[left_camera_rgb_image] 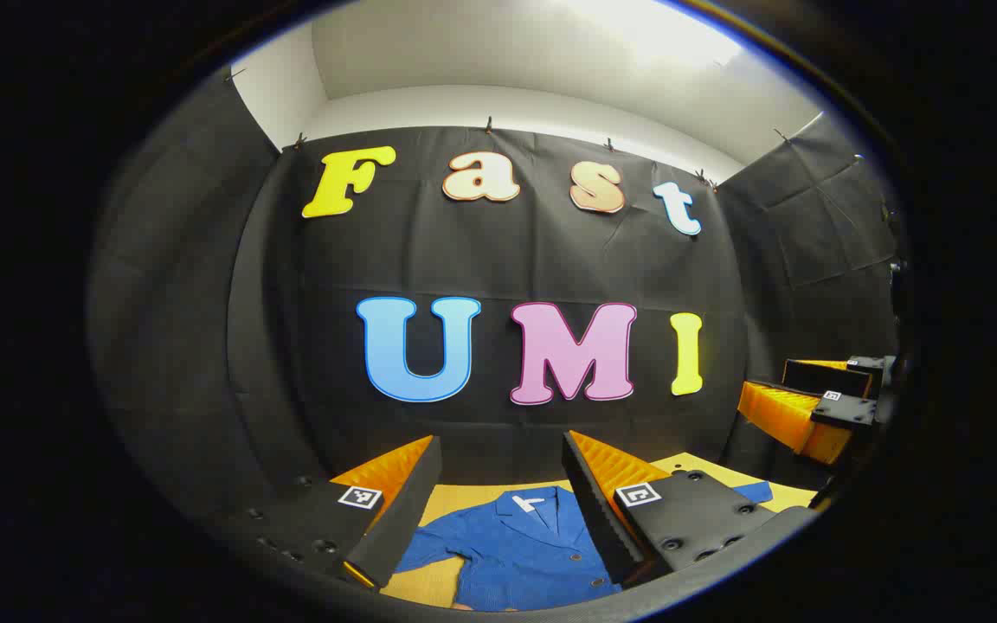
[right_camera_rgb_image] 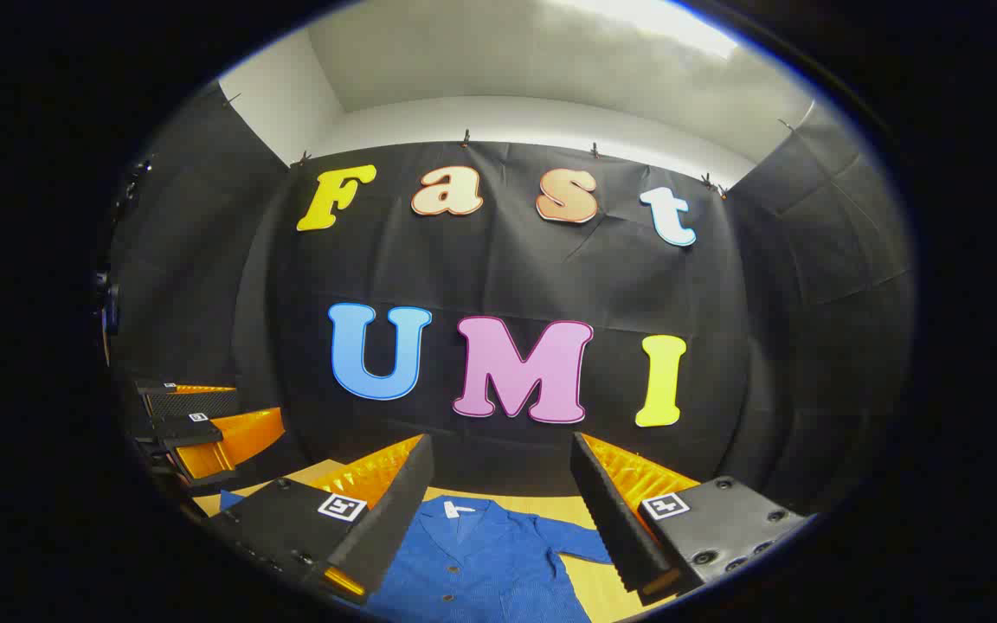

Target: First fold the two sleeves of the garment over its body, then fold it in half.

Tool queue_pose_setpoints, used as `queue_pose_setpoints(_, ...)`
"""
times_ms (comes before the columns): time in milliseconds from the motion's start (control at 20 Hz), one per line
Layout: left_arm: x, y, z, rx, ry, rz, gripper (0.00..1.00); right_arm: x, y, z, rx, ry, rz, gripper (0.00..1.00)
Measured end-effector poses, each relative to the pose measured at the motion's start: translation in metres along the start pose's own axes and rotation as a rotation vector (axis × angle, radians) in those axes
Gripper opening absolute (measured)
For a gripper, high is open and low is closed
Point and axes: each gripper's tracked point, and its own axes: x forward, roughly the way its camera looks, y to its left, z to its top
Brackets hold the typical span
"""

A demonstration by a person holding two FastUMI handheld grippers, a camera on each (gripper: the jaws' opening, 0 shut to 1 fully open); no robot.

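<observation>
A blue buttoned garment (left_camera_rgb_image: 520, 545) lies flat on a yellow table (left_camera_rgb_image: 472, 497), collar toward the booth's back wall, sleeves spread to the sides. My left gripper (left_camera_rgb_image: 498, 484) hovers above it, open, with nothing between its fingers. In the right gripper view the same garment (right_camera_rgb_image: 485, 558) lies under my right gripper (right_camera_rgb_image: 503, 489), which is also open and empty, well above the cloth. The right gripper (left_camera_rgb_image: 819, 402) also appears at the right edge of the left gripper view. The left gripper (right_camera_rgb_image: 196, 424) sits at the left edge of the right gripper view.
The yellow table (right_camera_rgb_image: 585, 580) runs back to the black cloth wall (right_camera_rgb_image: 498, 277), which closes the booth at the back and both sides.
</observation>
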Motion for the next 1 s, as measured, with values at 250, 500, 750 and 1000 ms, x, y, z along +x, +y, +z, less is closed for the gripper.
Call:
queue_pose_setpoints(250,-0.008,-0.002,-0.001,-0.012,0.006,0.005,0.81,-0.010,-0.002,0.005,-0.003,-0.006,0.006,0.96)
queue_pose_setpoints(500,-0.016,-0.005,-0.011,-0.020,0.034,0.003,0.81,-0.014,0.001,0.001,-0.002,0.017,0.017,0.96)
queue_pose_setpoints(750,-0.018,-0.010,-0.026,-0.077,0.076,0.016,0.81,-0.020,-0.007,-0.015,0.019,0.076,0.006,0.96)
queue_pose_setpoints(1000,-0.021,-0.012,-0.017,-0.037,0.048,0.022,0.80,-0.029,-0.019,-0.015,-0.001,0.066,-0.016,0.95)
